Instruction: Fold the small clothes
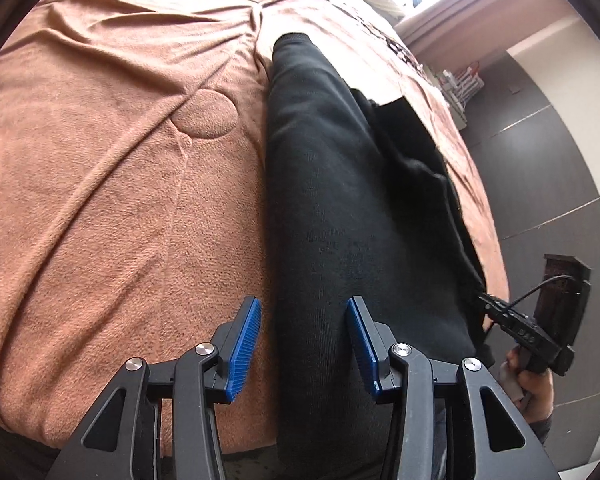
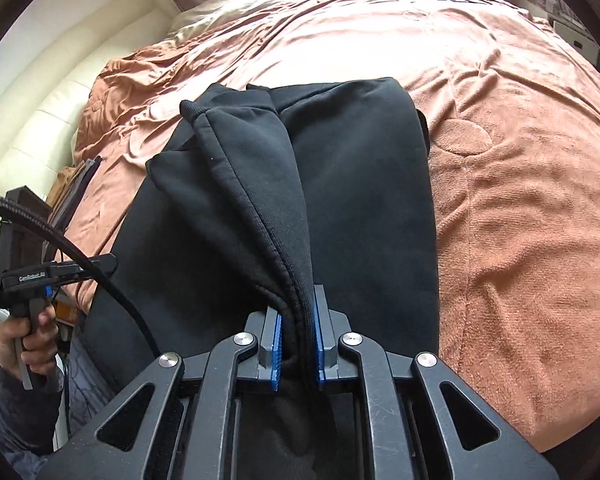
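A black garment (image 1: 340, 208) lies lengthways on a brown blanket (image 1: 112, 168). My left gripper (image 1: 303, 344) is open just above the garment's near left edge, one blue pad (image 1: 244, 348) over the blanket, the other over the black cloth. In the right wrist view my right gripper (image 2: 297, 354) is shut on a bunched hem of the black garment (image 2: 340, 184), and a fold of it rises from the jaws toward the far end. The right gripper also shows at the right edge of the left wrist view, held by a hand (image 1: 534, 384).
The brown blanket (image 2: 520, 200) covers a bed with a cream padded headboard (image 2: 48, 92) at the left. Dark floor tiles (image 1: 548, 160) lie beyond the bed's right side. A hand (image 2: 24, 340) holds the left gripper's handle, with a black cable (image 2: 80, 248) arching over it.
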`<state>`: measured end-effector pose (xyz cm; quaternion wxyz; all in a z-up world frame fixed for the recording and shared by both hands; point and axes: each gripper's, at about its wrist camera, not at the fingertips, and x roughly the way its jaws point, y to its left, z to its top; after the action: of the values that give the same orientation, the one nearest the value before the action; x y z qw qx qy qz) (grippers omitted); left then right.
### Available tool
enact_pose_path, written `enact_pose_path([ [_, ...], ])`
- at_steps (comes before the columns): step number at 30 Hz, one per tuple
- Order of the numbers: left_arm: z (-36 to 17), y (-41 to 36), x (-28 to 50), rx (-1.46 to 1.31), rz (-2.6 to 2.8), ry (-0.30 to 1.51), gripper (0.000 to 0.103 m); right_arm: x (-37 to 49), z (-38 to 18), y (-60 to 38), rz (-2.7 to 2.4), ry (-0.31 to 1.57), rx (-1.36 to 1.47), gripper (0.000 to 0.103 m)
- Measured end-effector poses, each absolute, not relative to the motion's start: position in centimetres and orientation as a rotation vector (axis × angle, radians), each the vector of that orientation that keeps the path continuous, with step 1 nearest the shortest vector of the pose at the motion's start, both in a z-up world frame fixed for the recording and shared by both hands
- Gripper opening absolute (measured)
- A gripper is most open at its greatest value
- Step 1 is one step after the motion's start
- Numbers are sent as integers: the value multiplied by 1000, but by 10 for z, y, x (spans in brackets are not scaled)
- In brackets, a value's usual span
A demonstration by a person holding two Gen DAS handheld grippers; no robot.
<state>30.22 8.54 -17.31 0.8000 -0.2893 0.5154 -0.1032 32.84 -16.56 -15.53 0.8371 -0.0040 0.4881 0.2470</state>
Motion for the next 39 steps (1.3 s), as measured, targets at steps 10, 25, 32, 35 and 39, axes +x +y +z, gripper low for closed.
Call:
enact_pose_path([
  [10, -181, 76, 318, -630, -229, 1112, 47, 327, -125, -129, 497, 996, -286, 66],
  [25, -188, 82, 321, -653, -262, 1125, 46, 365, -146, -34, 474, 1000, -553, 66],
  [32, -181, 86, 326, -645, -265, 1110, 46, 383, -138, -55, 465, 935, -411, 20],
  [35, -176, 86, 331, -643, -262, 1102, 46, 392, -131, -78, 455, 926, -327, 11],
  [39, -174, 88, 336, -651, -265, 1106, 46, 408, -130, -118, 465, 951, -175, 9],
])
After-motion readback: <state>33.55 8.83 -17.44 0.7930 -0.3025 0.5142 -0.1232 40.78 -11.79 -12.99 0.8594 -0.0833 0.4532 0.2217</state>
